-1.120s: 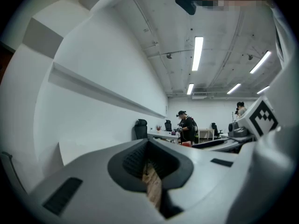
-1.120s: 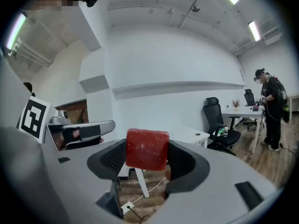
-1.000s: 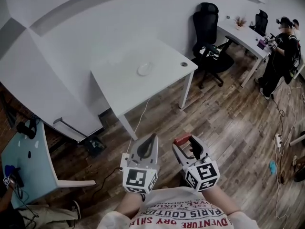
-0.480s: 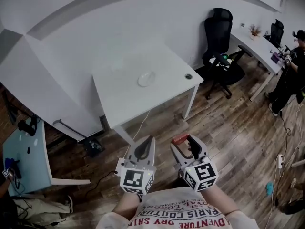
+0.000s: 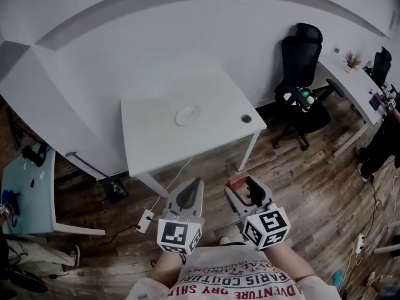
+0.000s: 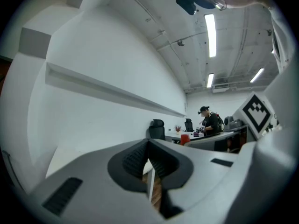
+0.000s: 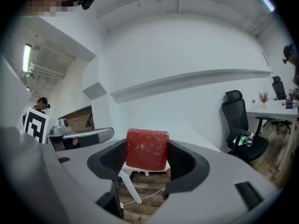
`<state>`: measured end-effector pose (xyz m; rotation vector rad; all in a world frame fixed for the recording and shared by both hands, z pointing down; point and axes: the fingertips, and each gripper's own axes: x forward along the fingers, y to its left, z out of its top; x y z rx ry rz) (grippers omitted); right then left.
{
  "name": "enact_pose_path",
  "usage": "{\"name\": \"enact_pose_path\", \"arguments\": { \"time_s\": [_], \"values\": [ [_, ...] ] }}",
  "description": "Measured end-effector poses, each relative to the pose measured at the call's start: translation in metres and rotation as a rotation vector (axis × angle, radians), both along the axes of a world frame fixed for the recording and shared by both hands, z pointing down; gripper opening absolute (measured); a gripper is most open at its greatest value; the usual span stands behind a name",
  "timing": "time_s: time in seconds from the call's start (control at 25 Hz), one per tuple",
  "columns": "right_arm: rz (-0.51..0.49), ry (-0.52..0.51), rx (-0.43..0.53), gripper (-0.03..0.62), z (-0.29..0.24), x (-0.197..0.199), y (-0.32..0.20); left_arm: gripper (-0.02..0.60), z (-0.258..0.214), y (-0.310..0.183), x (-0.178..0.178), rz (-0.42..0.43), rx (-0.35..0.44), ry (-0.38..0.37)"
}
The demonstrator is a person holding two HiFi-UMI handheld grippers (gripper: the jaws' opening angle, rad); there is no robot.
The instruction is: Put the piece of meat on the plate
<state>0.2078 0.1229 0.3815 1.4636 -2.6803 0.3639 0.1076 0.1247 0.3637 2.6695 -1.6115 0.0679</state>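
Wood planks, dark and streaked, cover the floor (image 5: 300, 186) of a white-walled office. At the far left stands a pale blue desk (image 5: 28, 192) with small dark items on it. Near the middle is a square white table (image 5: 156, 145) on slim white legs, its top smooth and matte, with a round grommet hole (image 5: 245, 119) near its right edge. A small round white plate (image 5: 187, 115) lies on the tabletop, hard to make out against the surface. Below the table, over the floor and well apart from the plate, both grippers are held side by side. The left gripper (image 5: 197, 182) is clenched to a narrow point with nothing between its ribbed dark pads. The right gripper (image 5: 242, 183) is clamped on the meat (image 7: 147, 149), a red, grainy, blocky slab with rounded corners that stands upright between the pads. Each gripper's grey shell ends in a marker cube. Further right, a black mesh-backed chair (image 5: 303, 74) stands on the planks, and a long white desk (image 5: 350, 83) runs along the right edge.
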Motion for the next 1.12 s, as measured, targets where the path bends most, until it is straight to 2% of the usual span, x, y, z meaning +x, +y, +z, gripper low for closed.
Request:
{"name": "enact_pose_path", "arguments": {
  "time_s": [0.16, 0.32, 0.52, 0.84, 1.12],
  "values": [
    [-0.019, 0.020, 0.010, 0.279, 0.000, 0.021, -0.021, 0.006, 0.002, -0.014, 0.027, 0.007, 0.019, -0.065],
    [-0.045, 0.043, 0.015, 0.279, 0.005, 0.020, -0.042, 0.006, 0.004, -0.034, 0.027, -0.025, 0.003, -0.041],
    [-0.061, 0.046, 0.007, 0.279, 0.013, 0.006, -0.072, 0.006, 0.010, -0.068, 0.006, -0.063, -0.011, -0.033],
    [-0.015, 0.084, 0.018, 0.279, 0.019, -0.028, -0.154, 0.006, 0.017, -0.157, -0.019, 0.003, -0.003, -0.014],
    [0.005, 0.090, -0.004, 0.279, 0.026, -0.079, -0.248, 0.006, 0.025, -0.255, -0.072, 0.021, -0.026, -0.003]
  ]
}}
